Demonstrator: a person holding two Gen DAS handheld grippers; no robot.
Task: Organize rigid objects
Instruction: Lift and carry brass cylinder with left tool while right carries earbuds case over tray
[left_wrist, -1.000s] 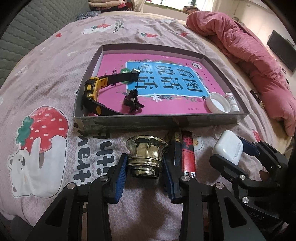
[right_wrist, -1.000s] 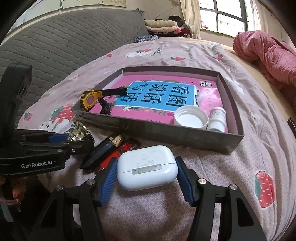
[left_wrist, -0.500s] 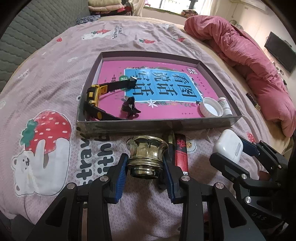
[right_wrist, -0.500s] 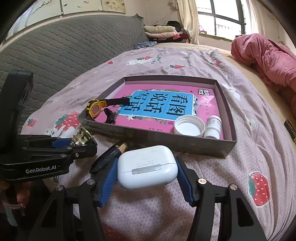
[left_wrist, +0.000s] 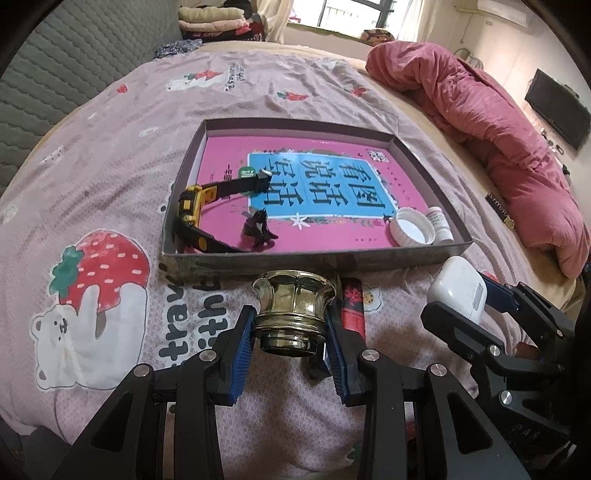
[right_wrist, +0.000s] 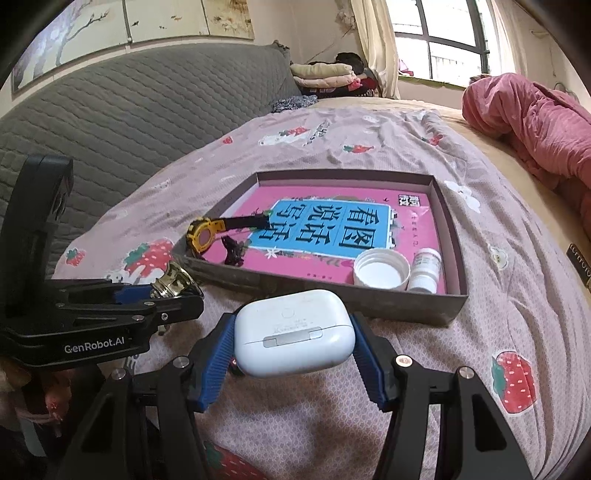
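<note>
The left hand-held gripper (left_wrist: 291, 341) has its blue ribbed pads pressed on either side of a brass-coloured, flared metal cap (left_wrist: 293, 308), holding it by the narrow threaded neck with the wide fluted end pointing away. The cap sits at 6 o'clock of the shallow grey cardboard box tray (left_wrist: 317, 260), just outside its near wall and above the pink strawberry-and-bear print bedsheet (left_wrist: 110, 184).

The right hand-held gripper (right_wrist: 291, 354) stands wide, its pads clamped on the two short ends of a white rounded plastic earbud case (right_wrist: 293, 332), hinge side facing the camera. The case is also at 6 o'clock of the tray, outside the near wall; in the left wrist view it lies at 3 o'clock of the brass cap.

A red lighter (left_wrist: 352, 306) lies on the sheet between the two grippers, partly hidden behind the left gripper's right finger.

Inside the tray lies a pink book with a blue title panel (left_wrist: 314, 184). On it, at 9 o'clock, rests a yellow-and-black wristwatch (left_wrist: 192, 210), beside it a small dark claw hair clip (left_wrist: 260, 229). At 4 o'clock sit a white round plastic lid (left_wrist: 412, 230), open side up, and a small white pill bottle (left_wrist: 439, 223) touching it.

A rumpled pink quilt (left_wrist: 498, 129) lies at 2 o'clock of the tray.
</note>
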